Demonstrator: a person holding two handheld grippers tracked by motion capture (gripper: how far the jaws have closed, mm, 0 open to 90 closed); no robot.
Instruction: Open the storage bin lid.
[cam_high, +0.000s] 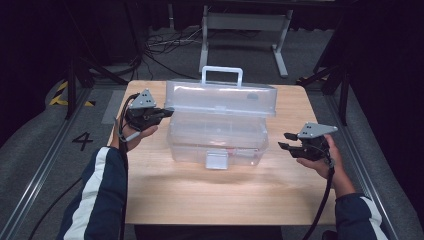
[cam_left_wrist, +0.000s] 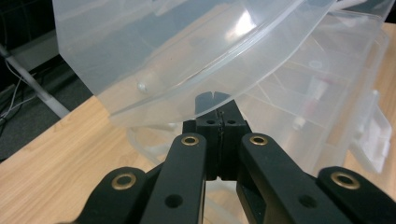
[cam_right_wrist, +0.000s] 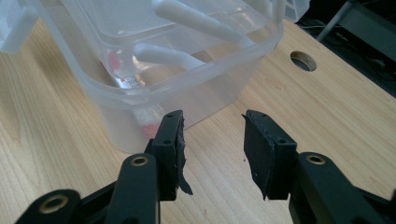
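Box: The clear plastic box (cam_high: 216, 137) sat in the middle of the worktop (cam_high: 165, 200), with its long side running from your left to your right.

Lid: The lid (cam_high: 220, 97) was lifted and tipped up at the back of the box, with its handle (cam_high: 222, 75) on top. The front of the box was open.

Left gripper: Your left gripper (cam_high: 159, 116) was at the left end of the box, right at the lid's corner. Its jaws were squeezed tight together. In the left gripper view the tips (cam_left_wrist: 219, 105) sat under the lid's rim (cam_left_wrist: 205, 105) and touched it. I judged it was propping the lid up, not pinching it.

Right gripper: Your right gripper (cam_high: 286, 141) was just beside the right end of the box, not touching it. Its jaws stood apart with nothing between them. In the right gripper view the box's corner (cam_right_wrist: 187, 100) lay just ahead and a bit to the left of the jaws.

Inside the box: A small thing with red on it (cam_right_wrist: 122, 77) lay low in the box near that corner. I could not tell what it was.

Nearer hand: Your left gripper was the one at the lid. Your right gripper was free and nearest the right wall of the box.

Next move, my guess: The right gripper would have to go up and over the right wall to reach inside.
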